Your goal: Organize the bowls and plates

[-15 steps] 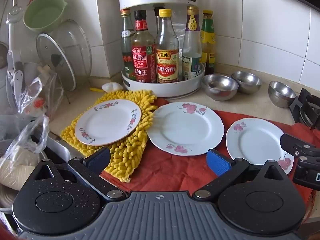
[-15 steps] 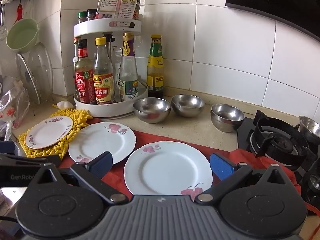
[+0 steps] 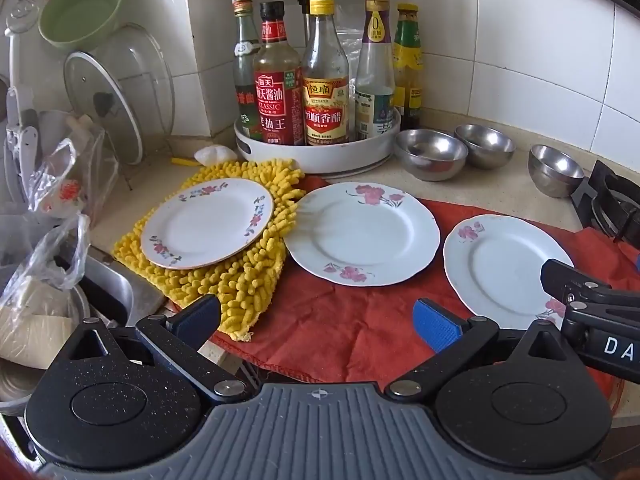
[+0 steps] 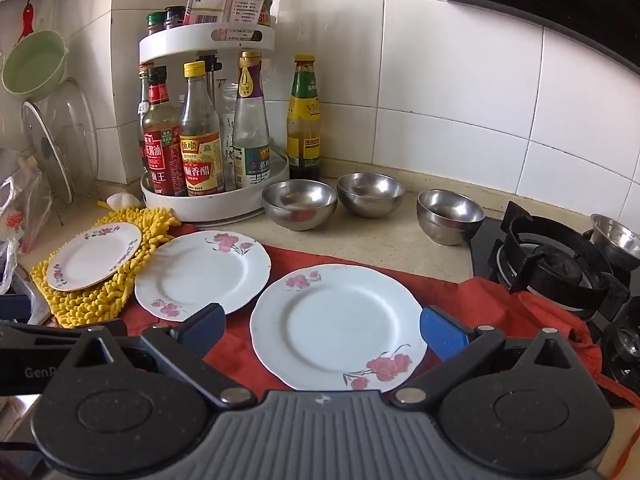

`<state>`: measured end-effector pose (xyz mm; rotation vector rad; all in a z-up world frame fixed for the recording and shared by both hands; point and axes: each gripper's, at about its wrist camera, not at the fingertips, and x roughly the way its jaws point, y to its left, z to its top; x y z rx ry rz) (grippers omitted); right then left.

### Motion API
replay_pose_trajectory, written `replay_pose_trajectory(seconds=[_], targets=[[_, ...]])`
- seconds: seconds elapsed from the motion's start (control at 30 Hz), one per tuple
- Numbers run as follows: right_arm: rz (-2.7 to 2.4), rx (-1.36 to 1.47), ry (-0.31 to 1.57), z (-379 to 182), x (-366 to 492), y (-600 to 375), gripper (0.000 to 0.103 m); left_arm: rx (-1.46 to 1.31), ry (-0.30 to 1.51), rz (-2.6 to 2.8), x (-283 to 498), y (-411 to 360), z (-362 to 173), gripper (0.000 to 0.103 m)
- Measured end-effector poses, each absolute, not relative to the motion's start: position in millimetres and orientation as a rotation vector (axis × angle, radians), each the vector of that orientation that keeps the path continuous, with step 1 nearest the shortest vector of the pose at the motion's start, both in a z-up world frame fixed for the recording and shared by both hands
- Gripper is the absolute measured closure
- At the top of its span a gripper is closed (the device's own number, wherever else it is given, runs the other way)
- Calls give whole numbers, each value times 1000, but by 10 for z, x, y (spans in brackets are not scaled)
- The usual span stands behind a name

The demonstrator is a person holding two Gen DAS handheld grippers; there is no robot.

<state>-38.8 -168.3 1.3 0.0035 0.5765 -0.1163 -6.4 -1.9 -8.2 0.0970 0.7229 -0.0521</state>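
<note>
Task status — nothing sorted yet, as far as visible. Three plates lie singly, left to right: small plate (image 3: 208, 223) on the yellow mop cloth (image 3: 240, 280), middle plate (image 3: 362, 233) and right plate (image 4: 338, 326) on the red cloth (image 3: 352, 328); none stacked. Far side, by the white bottle rack (image 3: 320, 156): three steel bowls (image 4: 300, 204), (image 4: 371, 193), (image 4: 448, 216) apart, not nested; a fourth (image 4: 616, 240) sits by the stove burner (image 4: 556, 264). Left gripper (image 3: 316, 318) — spread, empty, near edge of cloths. Right gripper (image 4: 322, 330) — spread, empty, hovering w/ right plate between its fingers. Judged: stacking & nesting all remain.
</note>
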Motion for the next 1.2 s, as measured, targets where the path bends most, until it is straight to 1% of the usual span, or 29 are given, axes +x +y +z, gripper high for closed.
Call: replay_pose_trajectory(seconds=[1.2], targets=[[-143,24,620,-105,-383,-1708,1,73,786,-60,15,-63,-193,0]])
